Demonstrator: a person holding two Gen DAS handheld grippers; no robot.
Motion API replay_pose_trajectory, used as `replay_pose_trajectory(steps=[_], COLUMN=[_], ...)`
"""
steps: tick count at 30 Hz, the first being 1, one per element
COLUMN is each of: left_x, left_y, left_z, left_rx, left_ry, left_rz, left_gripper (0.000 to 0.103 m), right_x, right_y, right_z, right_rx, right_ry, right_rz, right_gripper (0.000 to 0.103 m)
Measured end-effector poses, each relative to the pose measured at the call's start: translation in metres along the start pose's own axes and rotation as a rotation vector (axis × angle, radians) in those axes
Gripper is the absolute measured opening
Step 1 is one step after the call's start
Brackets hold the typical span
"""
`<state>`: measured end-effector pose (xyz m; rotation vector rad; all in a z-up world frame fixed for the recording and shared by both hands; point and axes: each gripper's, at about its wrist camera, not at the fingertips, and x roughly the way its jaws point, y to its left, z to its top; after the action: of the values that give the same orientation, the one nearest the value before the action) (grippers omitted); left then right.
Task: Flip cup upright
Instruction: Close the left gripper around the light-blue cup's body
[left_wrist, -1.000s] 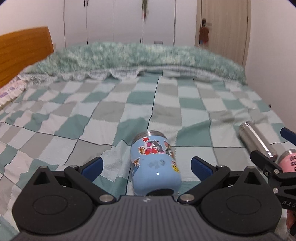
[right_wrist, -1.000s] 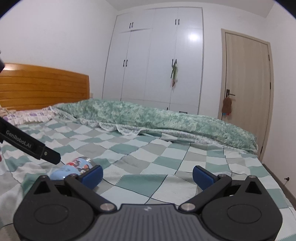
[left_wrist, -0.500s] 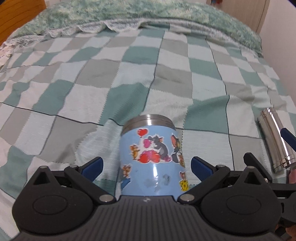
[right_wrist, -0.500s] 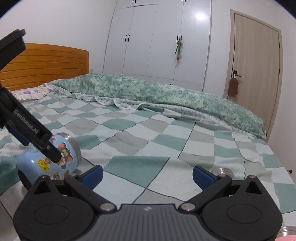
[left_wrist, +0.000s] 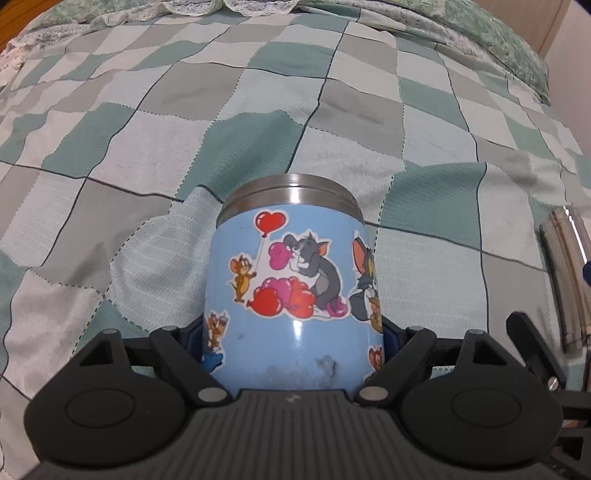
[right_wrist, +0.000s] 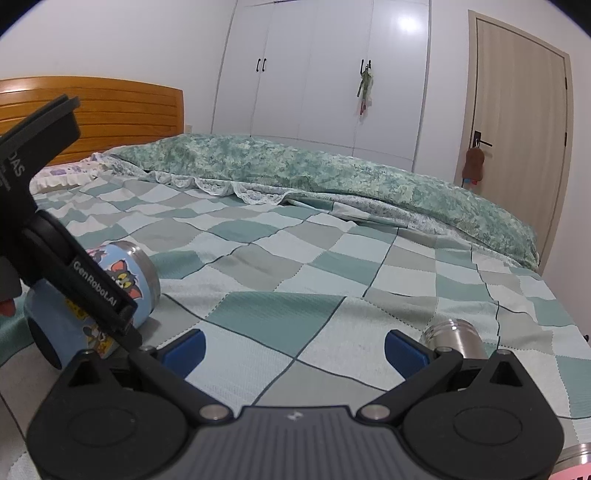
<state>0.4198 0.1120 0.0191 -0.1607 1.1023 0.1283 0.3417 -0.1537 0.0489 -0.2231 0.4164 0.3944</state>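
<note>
A light blue cup (left_wrist: 291, 291) with cartoon stickers and a steel rim lies on its side on the checked bedspread, rim pointing away. My left gripper (left_wrist: 293, 339) is shut on the cup's base end, blue pads pressed against both sides. In the right wrist view the cup (right_wrist: 92, 295) lies at the left with the left gripper's black body over it. My right gripper (right_wrist: 293, 349) is open and empty, low over the bedspread to the right of the cup.
A steel bottle (left_wrist: 565, 273) lies on its side at the right; it also shows in the right wrist view (right_wrist: 456, 338). A pink cup (right_wrist: 576, 469) sits at the bottom right corner. A green duvet (right_wrist: 332, 173), headboard, wardrobe and door stand beyond.
My left gripper has moved forward and down around the blue cup and closed on it. The right gripper has dropped lower and stayed open.
</note>
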Motion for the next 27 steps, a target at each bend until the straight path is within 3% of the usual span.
replay_pose_trajectory(steps=[12,27], left_x=[-0.038,-0.121], left_y=[-0.01,-0.028], left_z=[-0.029,-0.116], left_rx=[0.053,0.11], left_ry=[-0.044,-0.082], left_rz=[-0.034,-0.123], left_gripper=[0.085,0.085], right_x=[-0.047,-0.162], right_y=[0.004,0.006], right_z=[0.01,-0.008], right_rx=[-0.004,-0.008], right_ry=[-0.039,-0.052], right_rz=[0.004,-0.015], right_gripper=[0.103,0.103])
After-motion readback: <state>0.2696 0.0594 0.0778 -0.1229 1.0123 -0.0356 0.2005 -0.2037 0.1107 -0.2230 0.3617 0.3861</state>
